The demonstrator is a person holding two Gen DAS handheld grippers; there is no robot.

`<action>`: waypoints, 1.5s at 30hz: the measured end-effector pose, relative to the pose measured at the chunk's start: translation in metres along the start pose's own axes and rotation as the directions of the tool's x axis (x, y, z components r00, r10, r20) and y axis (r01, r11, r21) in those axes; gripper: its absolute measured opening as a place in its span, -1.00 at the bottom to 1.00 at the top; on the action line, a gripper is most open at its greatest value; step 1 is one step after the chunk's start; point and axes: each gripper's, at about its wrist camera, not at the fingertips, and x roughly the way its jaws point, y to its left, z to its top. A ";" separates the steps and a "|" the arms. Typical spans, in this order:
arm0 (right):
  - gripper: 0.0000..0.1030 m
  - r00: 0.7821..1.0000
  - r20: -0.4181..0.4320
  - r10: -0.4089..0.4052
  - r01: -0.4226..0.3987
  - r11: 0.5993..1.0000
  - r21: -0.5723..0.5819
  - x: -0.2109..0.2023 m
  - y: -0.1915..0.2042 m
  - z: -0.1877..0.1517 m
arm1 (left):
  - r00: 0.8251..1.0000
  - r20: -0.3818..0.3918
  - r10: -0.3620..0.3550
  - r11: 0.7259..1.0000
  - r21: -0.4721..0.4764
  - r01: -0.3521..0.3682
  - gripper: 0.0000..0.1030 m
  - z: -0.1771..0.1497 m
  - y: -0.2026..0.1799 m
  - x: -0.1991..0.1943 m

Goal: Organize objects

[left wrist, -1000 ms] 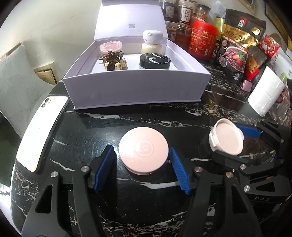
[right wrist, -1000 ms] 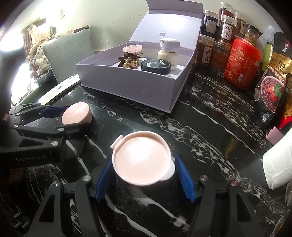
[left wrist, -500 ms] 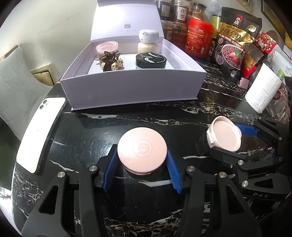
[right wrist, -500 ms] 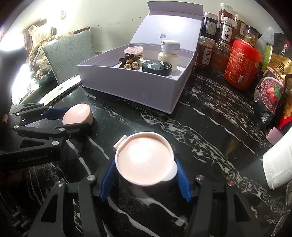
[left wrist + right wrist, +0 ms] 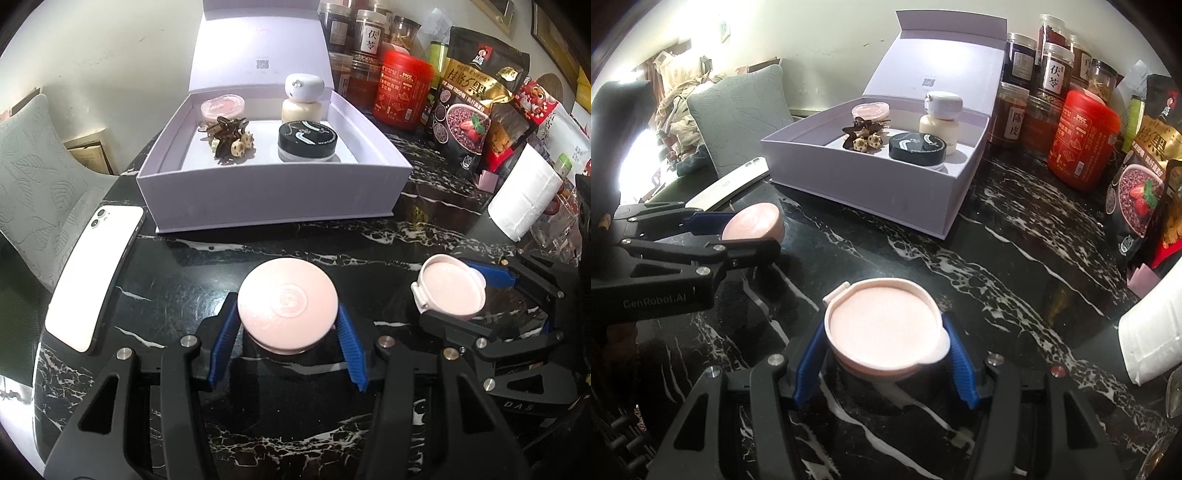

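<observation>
**Both grippers clamped on pink pieces in front of the open box**

The left gripper (image 5: 288, 332) has its blue fingers (image 5: 223, 338) closed against the two sides of a round pink compact lid (image 5: 287, 306), which sits flat side up between them. The right gripper (image 5: 884, 354) likewise has its blue fingers (image 5: 960, 363) pressed onto a pink compact base (image 5: 882, 328), its powder face up and a small hinge tab at the rim's far left. In the left wrist view the base (image 5: 450, 293) appears to the right of the lid, the two well apart. Whether either piece rests on the black marble counter (image 5: 1015, 280) or is held just above it cannot be told.

Beyond both grippers stands an open lilac gift box (image 5: 273, 195), lid raised at the back. Inside it are a small pink jar (image 5: 222, 106) at the back left, a brown hair claw (image 5: 227, 138) in front of that, a cream bottle with a white cap (image 5: 302, 98) at the back right, and a black-lidded jar (image 5: 307, 138) in front of the bottle. A white phone (image 5: 96, 273) lies face down left of the box. To the right, a red canister (image 5: 402, 90), spice jars (image 5: 1054, 70), snack bags (image 5: 469, 107) and a paper towel roll (image 5: 524, 195) stand along the counter's edge.
</observation>
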 end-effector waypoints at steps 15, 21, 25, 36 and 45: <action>0.19 0.999 0.035 -0.002 0.003 0.999 -0.043 -0.016 0.001 0.017 | 1.000 0.023 0.017 1.000 0.004 -0.017 -0.04 0.022 -0.004 -0.019; 0.19 0.999 0.043 -0.002 0.005 0.998 -0.068 -0.020 0.003 0.026 | 1.000 0.020 0.015 1.000 0.009 -0.015 -0.04 0.030 -0.005 -0.021; 0.19 0.999 0.050 0.000 0.004 0.997 -0.080 -0.022 0.004 0.033 | 1.000 0.023 0.020 1.000 0.015 -0.020 -0.04 0.036 -0.006 -0.023; 0.19 0.996 0.086 0.007 0.003 0.993 -0.120 -0.027 0.006 0.058 | 0.999 0.029 0.023 0.999 0.026 -0.024 -0.04 0.059 -0.001 -0.023; 0.19 0.994 0.106 0.040 -0.025 0.991 -0.132 -0.020 0.000 0.084 | 0.999 0.028 0.022 0.999 0.029 -0.023 -0.04 0.082 0.007 -0.013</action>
